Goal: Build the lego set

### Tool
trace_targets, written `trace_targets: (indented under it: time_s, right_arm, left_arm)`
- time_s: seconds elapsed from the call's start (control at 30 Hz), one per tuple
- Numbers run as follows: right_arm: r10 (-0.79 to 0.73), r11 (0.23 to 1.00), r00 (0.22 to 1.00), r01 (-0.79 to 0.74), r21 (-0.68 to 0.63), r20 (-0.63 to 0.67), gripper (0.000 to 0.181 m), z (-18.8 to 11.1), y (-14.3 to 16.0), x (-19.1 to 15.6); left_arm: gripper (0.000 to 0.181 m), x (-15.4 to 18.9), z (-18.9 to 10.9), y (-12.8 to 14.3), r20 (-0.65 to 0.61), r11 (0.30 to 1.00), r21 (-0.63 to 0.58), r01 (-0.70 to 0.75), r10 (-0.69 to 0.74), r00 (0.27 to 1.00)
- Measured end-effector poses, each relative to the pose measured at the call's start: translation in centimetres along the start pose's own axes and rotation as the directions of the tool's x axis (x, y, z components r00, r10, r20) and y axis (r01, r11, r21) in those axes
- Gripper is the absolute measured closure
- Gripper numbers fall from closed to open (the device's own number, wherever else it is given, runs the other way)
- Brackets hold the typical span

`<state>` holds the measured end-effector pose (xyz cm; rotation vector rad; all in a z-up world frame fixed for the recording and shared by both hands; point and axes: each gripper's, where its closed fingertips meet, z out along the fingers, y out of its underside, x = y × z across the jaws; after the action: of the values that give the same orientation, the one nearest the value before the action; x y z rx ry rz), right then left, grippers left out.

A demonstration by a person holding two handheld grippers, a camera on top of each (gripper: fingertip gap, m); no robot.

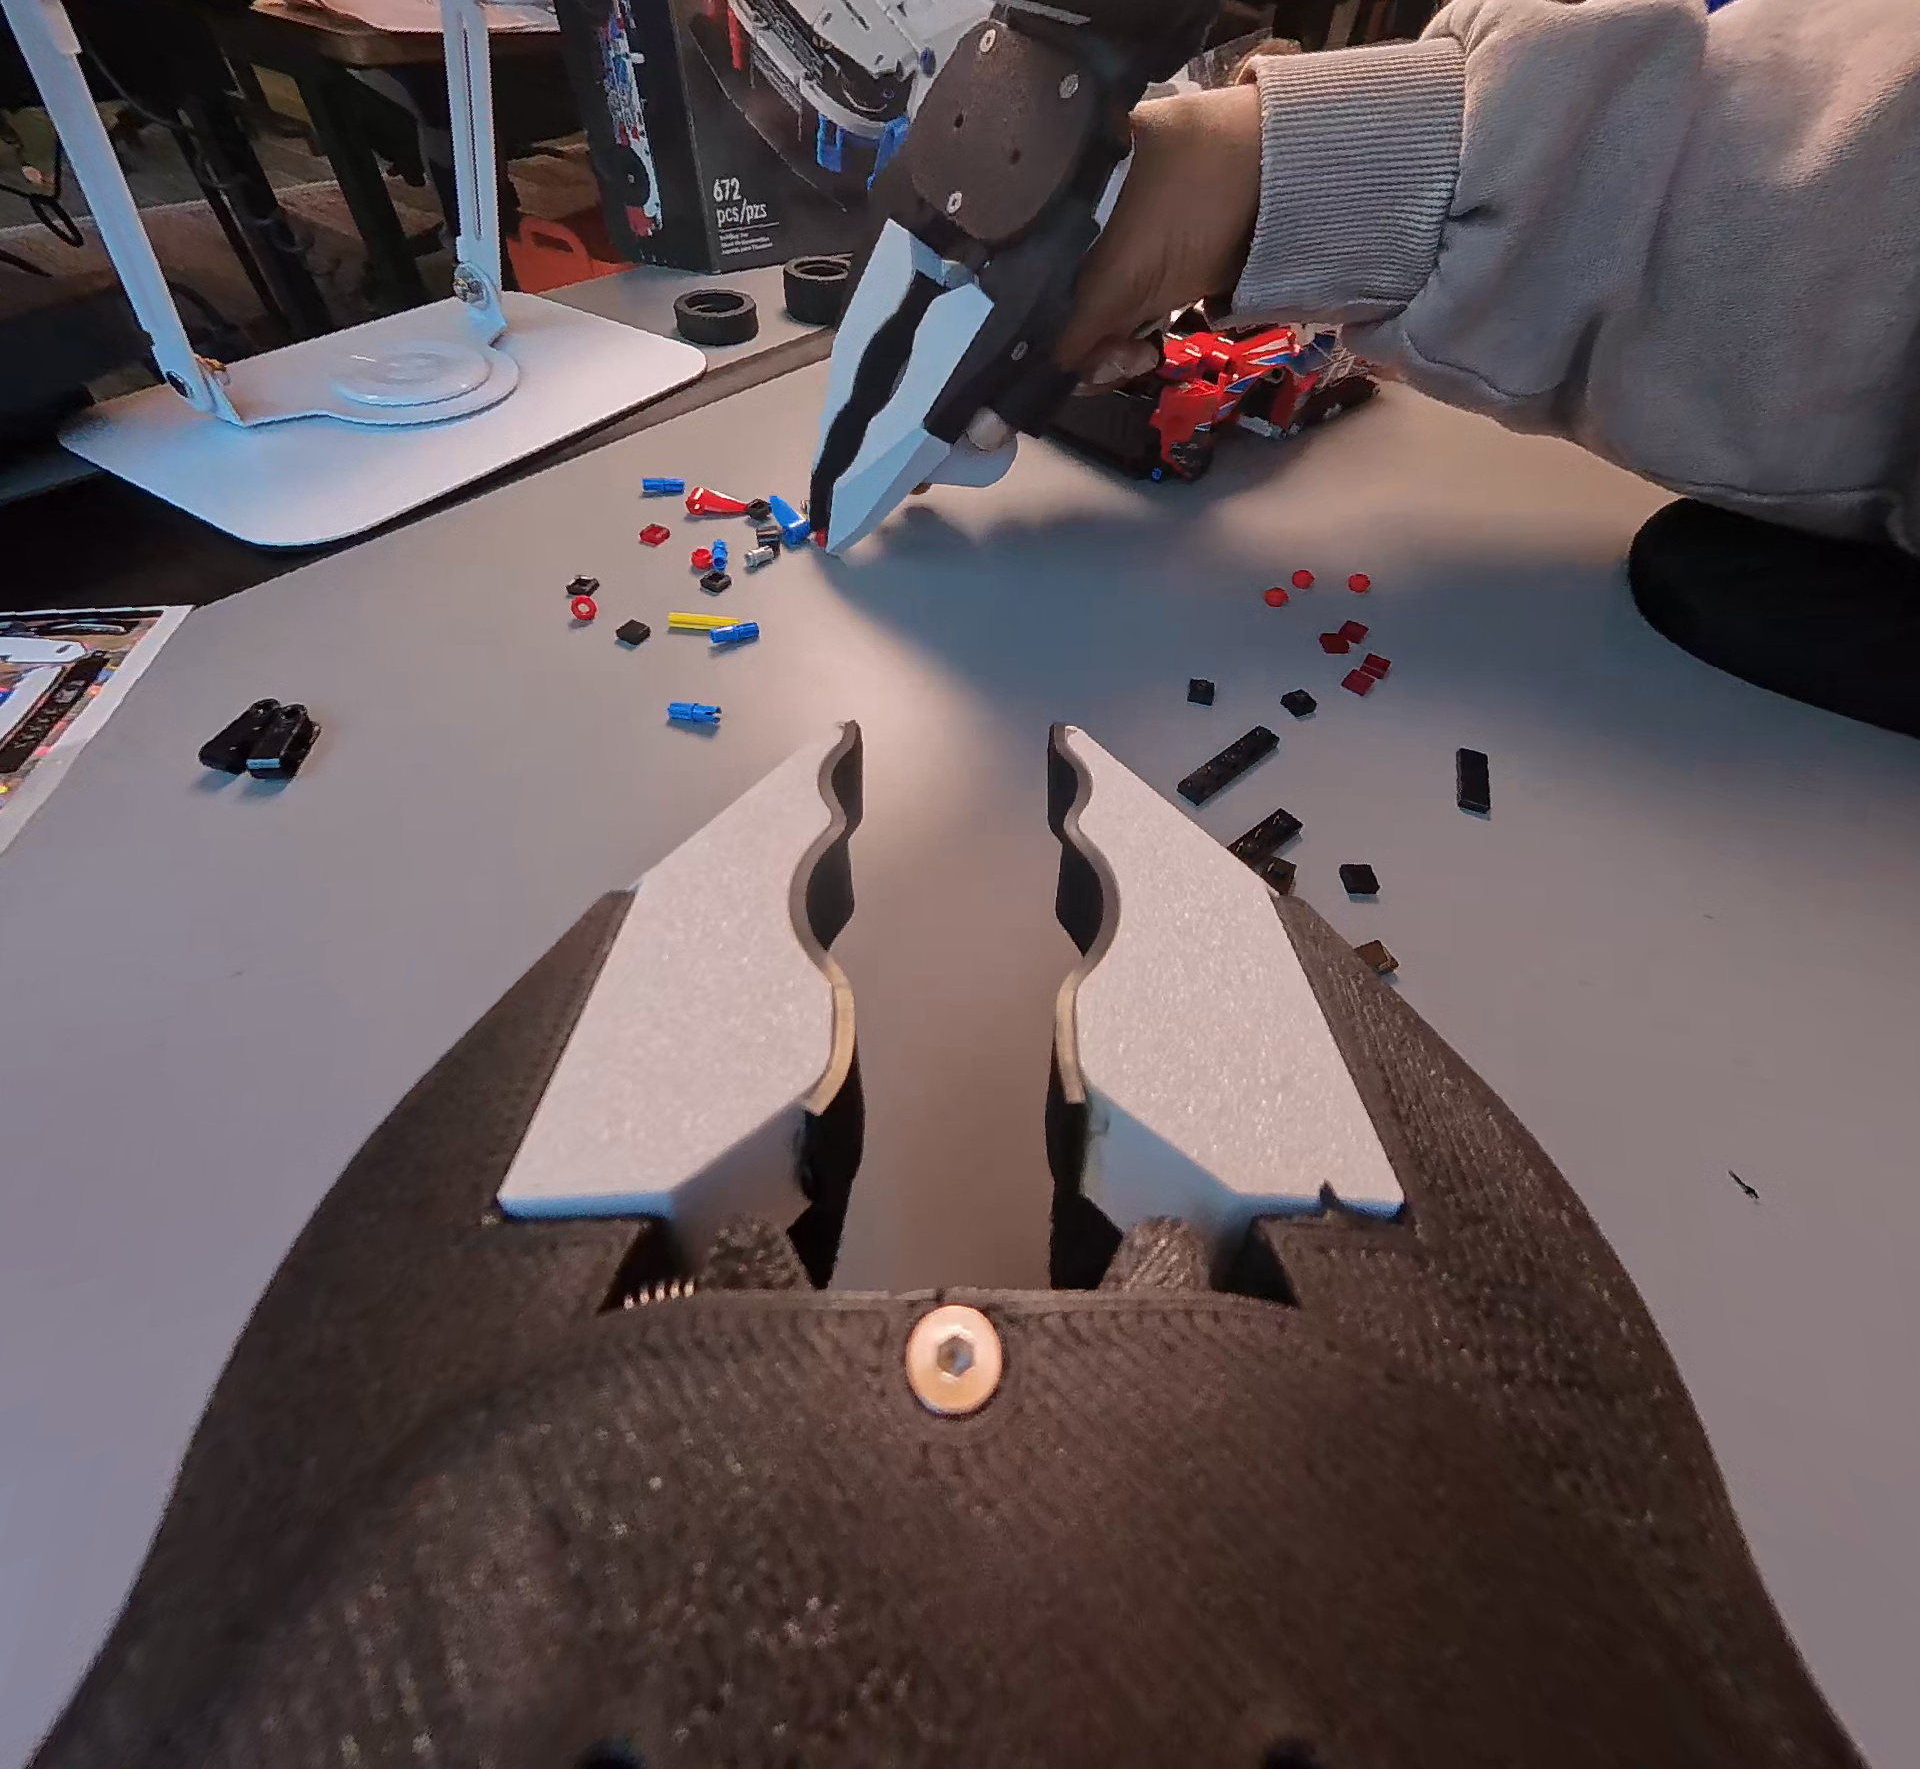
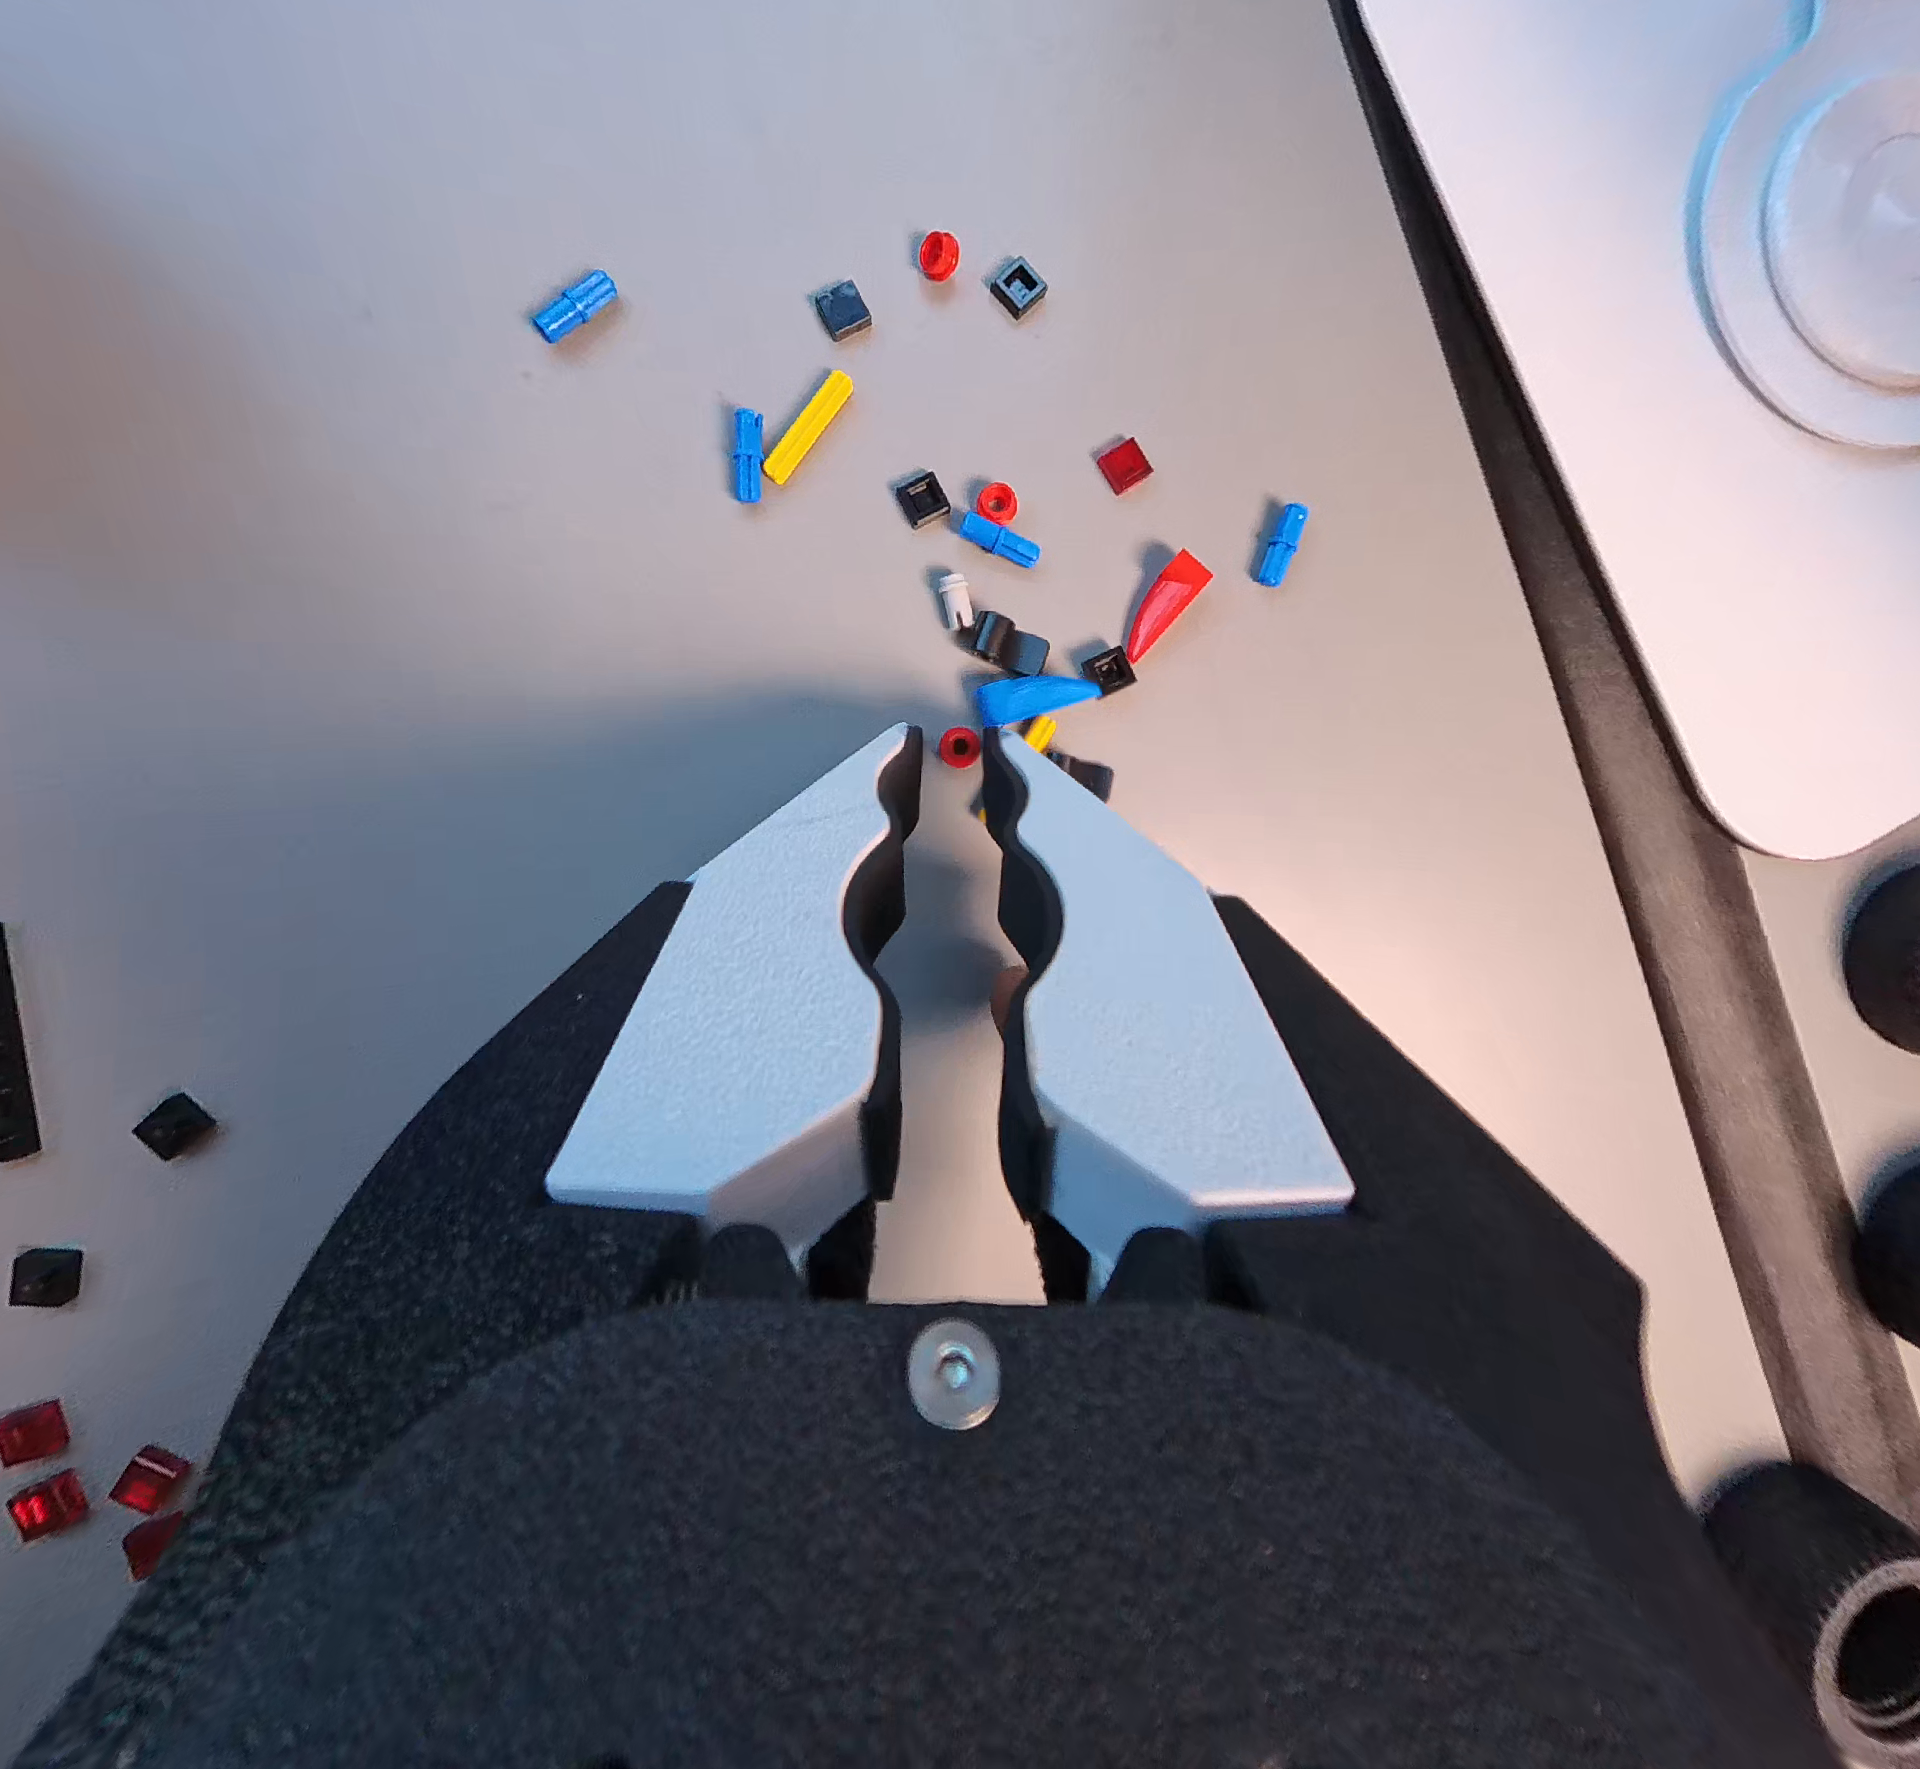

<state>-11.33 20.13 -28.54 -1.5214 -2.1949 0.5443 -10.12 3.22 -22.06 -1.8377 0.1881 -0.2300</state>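
My right gripper points down at a scatter of small lego pieces on the grey table. Its jaws stand a narrow gap apart on either side of a small red round stud that lies on the table; there is a sliver of space on the stud's left. A blue curved slope lies just beyond the tips. The right gripper also shows in the left wrist view, held by a hand. My left gripper is open and empty, above bare table. A partly built red car sits behind the hand.
Blue pins, a yellow axle and a red slope lie ahead. Black plates and red tiles lie at the right. A white stand base, tyres, the set's box and a booklet border the area. Spacing between my two grippers at the tips: around 20 cm.
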Motion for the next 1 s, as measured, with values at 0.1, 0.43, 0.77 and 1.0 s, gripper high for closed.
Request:
trace_targets:
  time_s: [0.1,0.43,0.77,1.0]
  right_arm:
    - [-0.006,1.000,1.000,0.006,-0.007,0.000,0.176,0.1,-0.1,0.0]
    - [-0.093,0.996,0.991,0.093,0.002,0.097,0.176,-9.7,7.3,-8.9]
    - [-0.020,1.000,0.998,0.019,0.014,0.063,0.176,-10.5,14.0,-12.2]
    - [-0.030,0.998,0.999,0.028,0.055,0.041,0.166,-10.6,13.9,-12.1]
  left_arm:
    - [0.147,0.0,0.0,0.0,0.001,1.000,0.000,-0.001,0.001,1.000]
    - [0.147,-0.3,0.1,0.1,0.016,1.000,-0.009,0.006,-0.006,1.000]
    - [0.150,-1.0,0.8,0.4,0.077,0.999,-0.051,0.000,0.004,0.997]
    - [0.160,-2.1,4.6,-0.9,0.003,0.982,-0.154,-0.105,0.107,0.994]
